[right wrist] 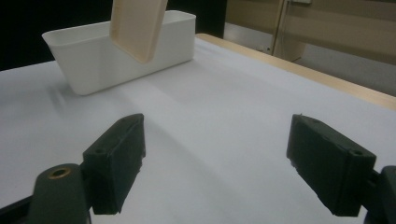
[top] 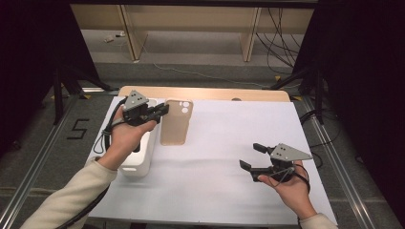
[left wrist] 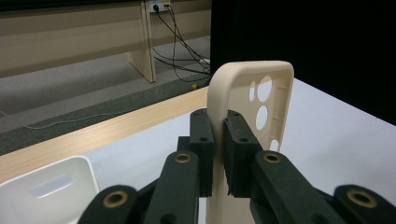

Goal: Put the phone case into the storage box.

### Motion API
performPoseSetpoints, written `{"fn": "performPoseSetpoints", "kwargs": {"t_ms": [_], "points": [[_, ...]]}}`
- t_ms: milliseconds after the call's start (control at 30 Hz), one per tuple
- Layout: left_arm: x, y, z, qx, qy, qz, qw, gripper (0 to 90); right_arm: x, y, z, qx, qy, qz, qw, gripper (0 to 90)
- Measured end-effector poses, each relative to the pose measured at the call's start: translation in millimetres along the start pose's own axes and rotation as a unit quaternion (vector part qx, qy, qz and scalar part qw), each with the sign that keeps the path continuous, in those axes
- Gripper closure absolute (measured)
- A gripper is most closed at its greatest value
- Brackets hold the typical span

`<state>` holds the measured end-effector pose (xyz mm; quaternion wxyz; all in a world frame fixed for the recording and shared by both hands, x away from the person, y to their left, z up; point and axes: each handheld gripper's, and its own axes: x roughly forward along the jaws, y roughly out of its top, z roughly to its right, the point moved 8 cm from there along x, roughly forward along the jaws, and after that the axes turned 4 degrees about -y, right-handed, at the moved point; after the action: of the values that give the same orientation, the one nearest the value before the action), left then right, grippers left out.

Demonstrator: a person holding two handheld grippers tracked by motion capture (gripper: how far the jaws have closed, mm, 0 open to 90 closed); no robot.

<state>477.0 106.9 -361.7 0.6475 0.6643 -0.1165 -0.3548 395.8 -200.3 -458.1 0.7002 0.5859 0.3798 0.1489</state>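
Phone case (left wrist: 247, 93), beige, light and slightly flexible, smooth-walled and liable to slip: pinched by its side wall between the clenched jaws of the left gripper (left wrist: 218, 140), lifted beside the white bin (top: 143, 157); right gripper (right wrist: 215, 168) released, jaws empty above the table (top: 229, 143).

Your left claw (top: 165, 110) sits at the far left, its jaws pinched nearly together on a thin edge and pointing right, with your left hand (top: 125, 138) wrapped around it and the forearm angling in from the near-left corner. Your right claw (top: 252, 156) hovers near right, jaws spread wide and pointing left, gripped by your right hand (top: 292, 190).
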Motion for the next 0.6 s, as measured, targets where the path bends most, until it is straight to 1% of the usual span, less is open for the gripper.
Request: {"fn": "performPoseSetpoints", "kwargs": {"t_ms": [33,67,133,167,200,233,367,400,433,467,500,533,600], "points": [[-0.4,0.3,-0.4,0.002,0.0,0.0,1.0,83.2,1.5,0.8,-0.6,0.001,0.004,0.008,1.0,20.8],[-0.9,0.5,-0.9,0.002,0.001,-0.001,1.0,83.2,1.5,0.8,-0.5,0.0,0.004,0.008,1.0,20.8],[-1.4,1.1,-1.7,0.003,0.002,-0.001,1.0,83.2,0.7,-0.2,-2.3,0.01,0.007,0.001,0.9999,20.8],[-1.7,1.3,-2.1,0.003,0.003,0.0,1.0,83.2,0.6,-0.1,-2.1,0.009,0.007,0.002,0.9999,20.8],[-1.9,1.5,-2.5,0.004,0.003,-0.001,1.0,83.2,1.1,0.9,-0.6,0.001,0.004,0.008,1.0,20.8],[-2.1,1.6,-2.9,0.003,0.004,0.0,1.0,83.2,-0.2,0.1,0.1,0.001,-0.001,0.001,1.0,20.8],[-2.7,2.0,-4.4,0.005,0.003,0.0,1.0,83.2,0.0,0.1,0.6,0.001,-0.002,0.002,1.0,20.8],[-2.9,2.2,-4.8,0.004,0.003,0.0,1.0,83.2,0.9,-0.2,-1.3,0.01,0.004,0.003,0.9999,20.8],[-3.4,2.2,-5.7,0.005,0.004,0.0,1.0,83.2,1.0,-0.6,-1.5,0.01,0.004,0.002,0.9999,20.8],[-4.0,2.1,-6.6,0.006,0.005,-0.001,1.0,83.2,2.6,0.2,-2.7,0.016,0.008,0.01,0.9998,20.8],[-4.2,2.1,-7.0,0.005,0.005,-0.001,1.0,83.2,1.8,-0.2,-2.0,0.014,0.004,0.006,0.9999,20.8],[-4.8,1.9,-7.6,0.005,0.006,-0.001,1.0,83.2,2.2,0.7,-1.0,0.008,0.002,0.011,0.9999,20.7],[-5.6,2.0,-9.2,0.005,0.008,-0.001,1.0,83.2,2.4,0.7,-1.1,0.009,0.002,0.012,0.9999,20.7]]}}
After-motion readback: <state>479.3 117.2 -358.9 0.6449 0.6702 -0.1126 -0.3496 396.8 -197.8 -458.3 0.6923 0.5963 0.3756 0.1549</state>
